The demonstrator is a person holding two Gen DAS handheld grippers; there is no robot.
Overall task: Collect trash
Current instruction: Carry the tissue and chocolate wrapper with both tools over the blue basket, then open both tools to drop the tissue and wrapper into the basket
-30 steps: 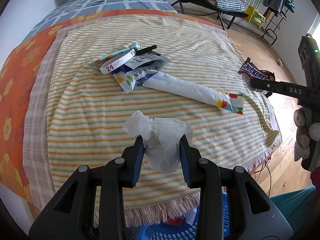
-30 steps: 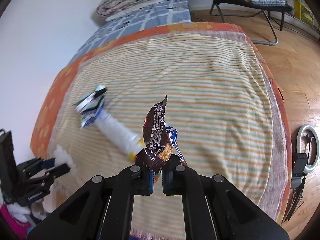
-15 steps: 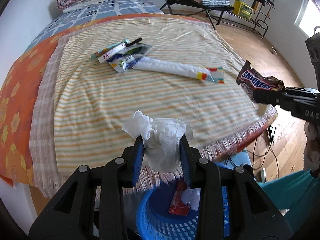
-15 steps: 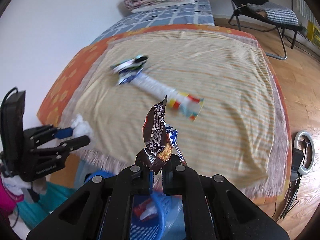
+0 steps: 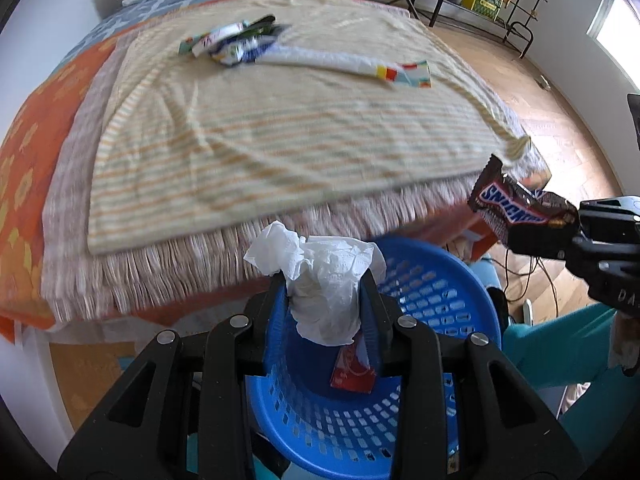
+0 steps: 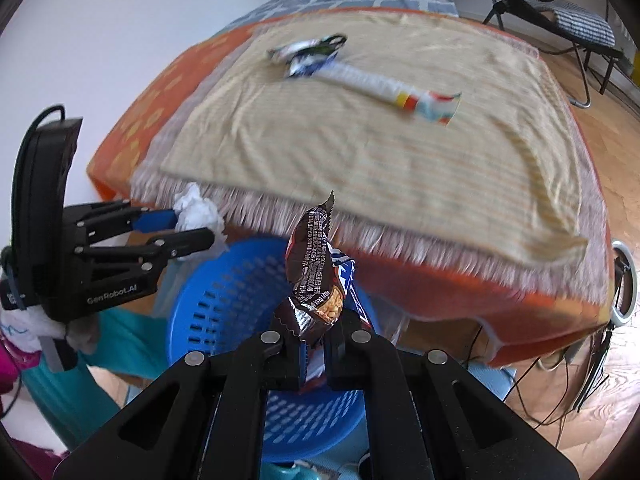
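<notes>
I am holding my left tongs [image 5: 325,300], pinching the tissue [image 5: 320,280], directly above the blue basket [image 5: 432,296]; my right tongs [image 6: 314,340] are pinching the Snickers wrapper [image 6: 314,264] upright over its rim

I see a bed [image 5: 48,168] with orange cover and striped fringed blanket [image 5: 280,128], white wall [image 6: 100,40], wood floor [image 5: 560,120], black folding chair [image 6: 560,8], bright window [image 5: 612,20].
</notes>
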